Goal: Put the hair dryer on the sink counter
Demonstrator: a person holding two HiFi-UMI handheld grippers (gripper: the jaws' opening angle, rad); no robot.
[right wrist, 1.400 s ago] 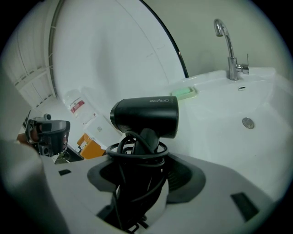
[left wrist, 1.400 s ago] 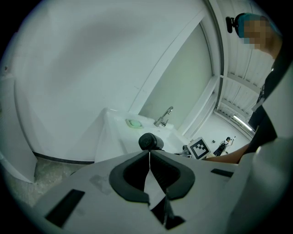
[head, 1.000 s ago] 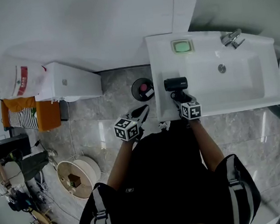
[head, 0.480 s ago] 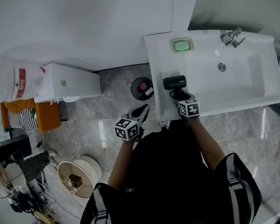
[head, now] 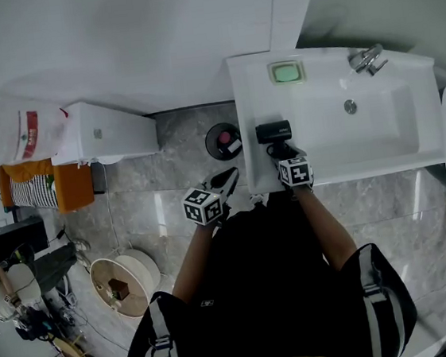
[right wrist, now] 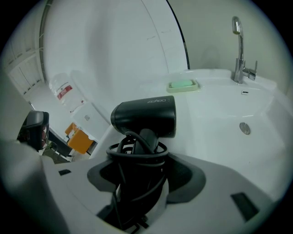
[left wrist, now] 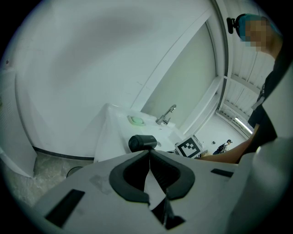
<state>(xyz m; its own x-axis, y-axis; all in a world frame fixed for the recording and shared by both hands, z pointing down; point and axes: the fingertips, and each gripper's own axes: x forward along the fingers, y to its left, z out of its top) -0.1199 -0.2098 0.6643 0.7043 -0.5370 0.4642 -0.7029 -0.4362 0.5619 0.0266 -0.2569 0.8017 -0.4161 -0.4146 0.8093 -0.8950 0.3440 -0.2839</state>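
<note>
1. The hair dryer (right wrist: 144, 116) was held by its cord-wrapped handle in the right gripper's (right wrist: 142, 171) fingers, over the worktop's (head: 247, 91) front left edge.
2. The left gripper's (left wrist: 149, 161) fingers were closed together, empty.

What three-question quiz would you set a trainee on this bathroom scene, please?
1. True or false: the left gripper is shut with nothing between its jaws.
2. What is the right gripper clamped on? A) a soap dish B) the hair dryer, by its cord-wrapped handle C) the tap
3. In the head view, on which side of the basin is the hair dryer?
Key: 1 true; 2 B; 3 left.
</note>
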